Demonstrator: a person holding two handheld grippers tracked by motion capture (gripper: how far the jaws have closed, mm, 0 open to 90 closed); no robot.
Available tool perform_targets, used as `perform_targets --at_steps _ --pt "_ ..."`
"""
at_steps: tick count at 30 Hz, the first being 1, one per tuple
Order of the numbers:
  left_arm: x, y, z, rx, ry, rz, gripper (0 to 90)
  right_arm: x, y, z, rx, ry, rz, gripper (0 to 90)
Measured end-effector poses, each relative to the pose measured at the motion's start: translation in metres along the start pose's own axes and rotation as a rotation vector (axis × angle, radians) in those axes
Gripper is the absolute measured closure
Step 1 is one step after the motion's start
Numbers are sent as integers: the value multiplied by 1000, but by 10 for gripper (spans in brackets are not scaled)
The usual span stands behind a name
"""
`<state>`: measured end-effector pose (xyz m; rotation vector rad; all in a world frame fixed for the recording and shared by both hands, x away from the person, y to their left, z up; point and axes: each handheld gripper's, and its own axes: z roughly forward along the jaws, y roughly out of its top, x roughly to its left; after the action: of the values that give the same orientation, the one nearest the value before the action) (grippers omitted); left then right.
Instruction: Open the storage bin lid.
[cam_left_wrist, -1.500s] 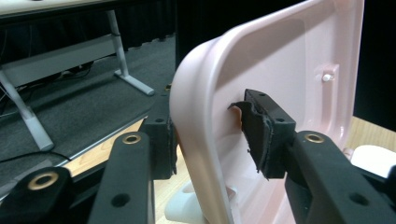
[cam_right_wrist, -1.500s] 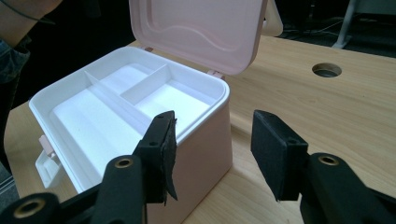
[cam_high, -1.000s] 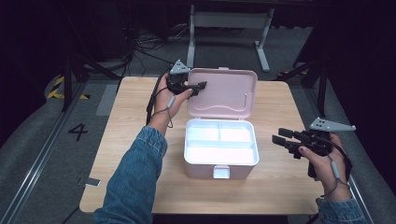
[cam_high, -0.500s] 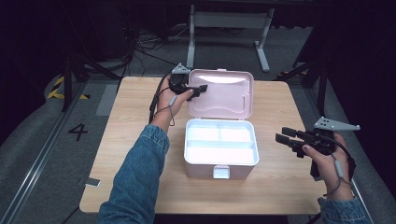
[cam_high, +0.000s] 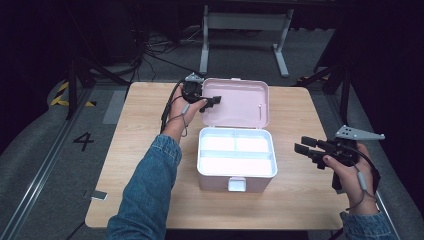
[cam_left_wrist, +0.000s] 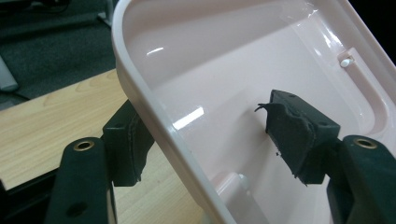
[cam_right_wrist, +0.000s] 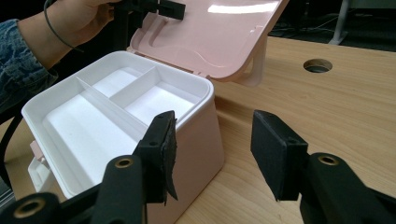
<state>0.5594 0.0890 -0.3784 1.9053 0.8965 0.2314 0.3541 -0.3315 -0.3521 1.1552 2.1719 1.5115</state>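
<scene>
Honestly, your left gripper (cam_high: 210, 100) straddles the edge of the pink lid (cam_high: 240, 102), jaws apart, not clamped; push now and it slips off. Box (cam_high: 236, 159) sits mid-table, and your right gripper (cam_high: 305, 145), just right of the box, hangs released and empty

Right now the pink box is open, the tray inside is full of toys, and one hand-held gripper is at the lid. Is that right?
Not quite: the tray inside the box has no toys in it. Its white compartments are bare, as the high view and the right gripper view show. The rest holds: the box is open, and the left hand-held gripper has its jaws on either side of the lid's edge.
</scene>
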Motion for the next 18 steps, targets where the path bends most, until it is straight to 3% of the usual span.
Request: perform_targets --at_steps 18 --pt "2 -6 8 123 35 -82 299 -1 0 0 2 0 2 506"
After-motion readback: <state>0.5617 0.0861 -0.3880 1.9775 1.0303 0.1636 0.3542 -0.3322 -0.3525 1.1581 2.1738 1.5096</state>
